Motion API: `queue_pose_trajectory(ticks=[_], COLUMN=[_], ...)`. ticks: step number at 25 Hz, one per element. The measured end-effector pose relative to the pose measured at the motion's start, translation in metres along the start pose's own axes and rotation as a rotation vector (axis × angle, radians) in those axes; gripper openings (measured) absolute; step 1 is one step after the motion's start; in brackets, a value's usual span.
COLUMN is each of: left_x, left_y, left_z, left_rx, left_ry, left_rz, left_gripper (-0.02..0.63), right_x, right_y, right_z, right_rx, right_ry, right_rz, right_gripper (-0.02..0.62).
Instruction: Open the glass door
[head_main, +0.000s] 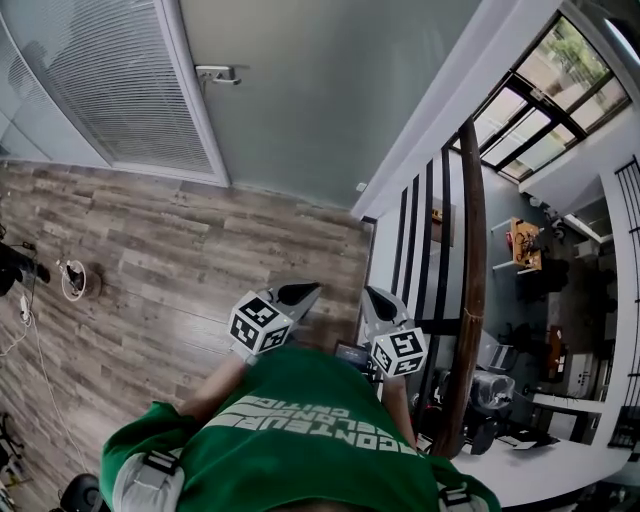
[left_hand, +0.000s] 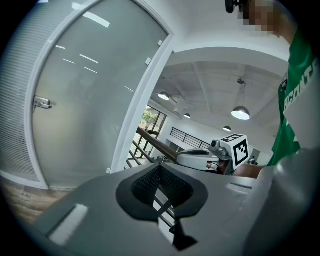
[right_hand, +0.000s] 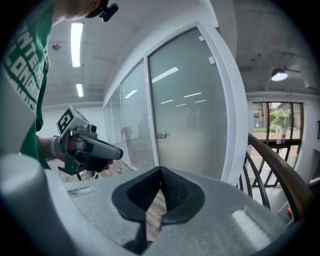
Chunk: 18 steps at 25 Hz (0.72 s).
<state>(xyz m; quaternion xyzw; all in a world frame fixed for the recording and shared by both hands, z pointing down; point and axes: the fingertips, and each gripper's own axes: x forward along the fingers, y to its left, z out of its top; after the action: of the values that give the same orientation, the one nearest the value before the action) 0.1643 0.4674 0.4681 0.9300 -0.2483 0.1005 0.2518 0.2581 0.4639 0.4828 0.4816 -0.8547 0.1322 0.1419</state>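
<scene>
While both grippers are held out in front of the person in the green shirt (head_main: 300, 440), neither touches anything. Left gripper (head_main: 298, 293): jaws closed on each other, nothing between the pads, as its own view confirms. Right gripper (head_main: 378, 300): the same, jaws together and empty. The two sit side by side at about the same height, near each other but not touching, each with its marker cube facing up toward the head camera.

The frosted glass door (head_main: 300, 90) is ahead of the grippers and well apart from them. It sits inside its white frame (head_main: 205, 110) and looks shut. The door handle (head_main: 218, 74) is a small metal lever on the door's left edge, right against the frame. Left of the frame is a glazed panel with horizontal blinds (head_main: 110, 90).

A wood-plank floor (head_main: 150, 250) runs between the person and the door. A coiled cable (head_main: 72, 280) lies on it far left. To the right, a dark wooden handrail (head_main: 472, 280) with black balusters runs just beside the right gripper, with a lower level visible beyond it.
</scene>
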Motion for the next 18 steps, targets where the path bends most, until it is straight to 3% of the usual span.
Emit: queue_pose_trajectory(ticks=[11, 18], left_x=[-0.013, -0.025], left_y=[0.083, 0.124], left_z=[0.023, 0.029], left_rx=[-0.045, -0.064], left_ry=[-0.047, -0.071], left_rz=[0.038, 0.079], left_gripper=[0.017, 0.017], right_x=[0.082, 0.101], right_y=[0.02, 0.022], right_z=[0.028, 0.013], right_rx=[-0.066, -0.047], right_ry=[0.036, 0.083], right_rz=[0.065, 0.072], right_gripper=[-0.008, -0.008])
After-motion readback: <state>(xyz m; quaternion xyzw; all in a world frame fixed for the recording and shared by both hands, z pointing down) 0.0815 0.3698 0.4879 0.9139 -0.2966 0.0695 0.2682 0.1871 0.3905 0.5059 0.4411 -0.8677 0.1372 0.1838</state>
